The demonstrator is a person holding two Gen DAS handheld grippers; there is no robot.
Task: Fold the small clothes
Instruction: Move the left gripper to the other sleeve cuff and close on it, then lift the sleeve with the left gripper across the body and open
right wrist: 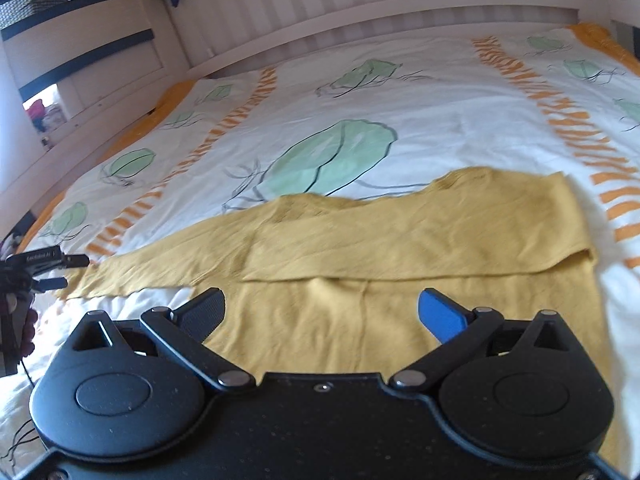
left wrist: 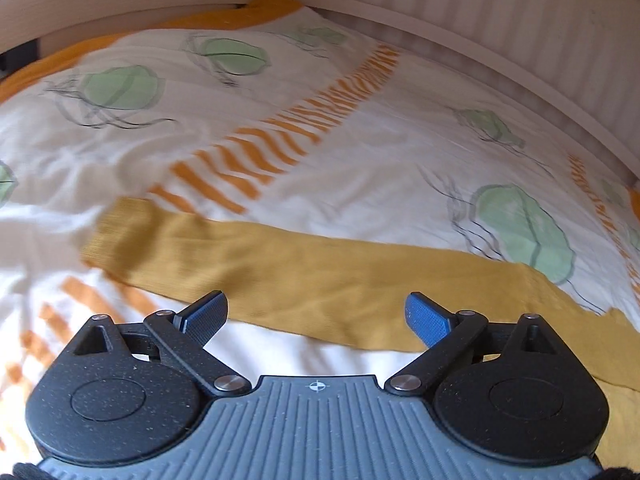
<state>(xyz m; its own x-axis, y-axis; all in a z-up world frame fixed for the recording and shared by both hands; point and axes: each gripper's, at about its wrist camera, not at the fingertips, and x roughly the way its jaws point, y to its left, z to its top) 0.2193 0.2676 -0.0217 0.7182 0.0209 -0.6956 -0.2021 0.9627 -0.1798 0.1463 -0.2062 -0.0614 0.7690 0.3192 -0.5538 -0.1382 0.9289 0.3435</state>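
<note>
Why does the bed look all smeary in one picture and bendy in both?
Left wrist view: the bedcover and the yellow top's sleeve are streaked by motion blur, while the left gripper stays sharp. Right wrist view: much crisper, the yellow top shows its creases past the right gripper. Both views: the fisheye lens curves the white bed rail.

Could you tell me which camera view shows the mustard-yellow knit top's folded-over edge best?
The right wrist view: the mustard-yellow knit top fills it, its folded edge crossing just ahead of the open right gripper. The left wrist view shows only one sleeve beyond the open left gripper.
</note>
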